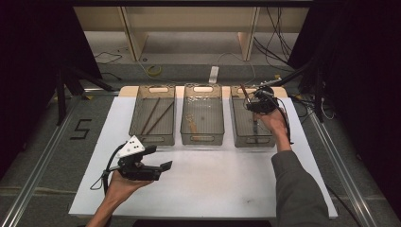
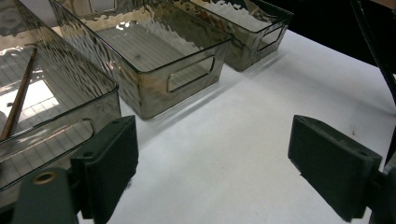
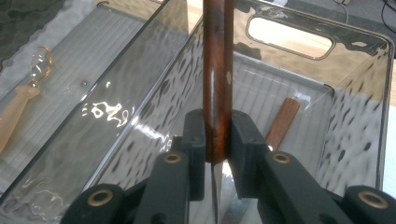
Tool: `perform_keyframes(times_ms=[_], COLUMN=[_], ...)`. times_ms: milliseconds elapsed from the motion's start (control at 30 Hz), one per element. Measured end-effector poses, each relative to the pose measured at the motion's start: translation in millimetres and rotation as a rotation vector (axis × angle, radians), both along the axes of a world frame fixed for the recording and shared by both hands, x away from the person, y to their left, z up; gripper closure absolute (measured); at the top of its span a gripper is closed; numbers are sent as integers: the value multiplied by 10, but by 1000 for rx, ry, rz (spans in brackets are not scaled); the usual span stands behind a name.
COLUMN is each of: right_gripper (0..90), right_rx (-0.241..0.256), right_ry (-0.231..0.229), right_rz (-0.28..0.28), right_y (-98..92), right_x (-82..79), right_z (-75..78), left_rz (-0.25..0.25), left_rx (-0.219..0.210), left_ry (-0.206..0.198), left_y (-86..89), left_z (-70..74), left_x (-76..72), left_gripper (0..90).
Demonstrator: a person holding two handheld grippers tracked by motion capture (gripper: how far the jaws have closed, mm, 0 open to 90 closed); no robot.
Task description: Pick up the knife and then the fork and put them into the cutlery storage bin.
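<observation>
Right tool clamped on a knife's brown wooden handle, blade running down between the jaws, so the knife hangs roughly upright over the right bin at about 1 o'clock on the tabletop. Grip sits low on the handle near the blade, probably to keep it from swinging while it goes in or comes out; can't tell which. Another wooden-handled piece lies on that bin's floor, at 2 o'clock from the jaws. Middle bin holds a pale utensil; left bin holds dark chopstick-like sticks. Looks like sorting by type, one bin each. Left tool is wide apart, holding nothing, parked above bare tabletop at about 7 o'clock, clear of the bins, likely waiting for its turn.
</observation>
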State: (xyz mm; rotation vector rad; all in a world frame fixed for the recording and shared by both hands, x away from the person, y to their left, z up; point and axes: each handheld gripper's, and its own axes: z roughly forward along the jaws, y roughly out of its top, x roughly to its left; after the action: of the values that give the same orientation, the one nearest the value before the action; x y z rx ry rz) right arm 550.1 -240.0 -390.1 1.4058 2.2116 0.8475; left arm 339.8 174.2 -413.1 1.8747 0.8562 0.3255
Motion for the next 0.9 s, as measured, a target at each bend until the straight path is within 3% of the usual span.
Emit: perform_keyframes(times_ms=[433, 533, 600, 800, 900], right_gripper=[763, 595, 563, 499, 477], right_rx=[-30, -13, -20, 35, 37], right_ry=[19, 57, 60, 38, 35], right_rz=[-15, -31, -37, -19, -6], right_y=[49, 54, 60, 54, 66], right_x=[3, 24, 21, -46, -84], right_z=[-109, -134, -120, -8, 29], left_rz=[0, 1, 2, 2, 3], left_rx=[1, 1, 2, 4, 1], left_ry=[5, 5, 5, 5, 6], left_y=[1, 0, 1, -1, -2], left_z=[-4, -4, -4, -5, -4], left_x=[2, 4, 4, 7, 5], left_gripper=[155, 155, 155, 155, 155])
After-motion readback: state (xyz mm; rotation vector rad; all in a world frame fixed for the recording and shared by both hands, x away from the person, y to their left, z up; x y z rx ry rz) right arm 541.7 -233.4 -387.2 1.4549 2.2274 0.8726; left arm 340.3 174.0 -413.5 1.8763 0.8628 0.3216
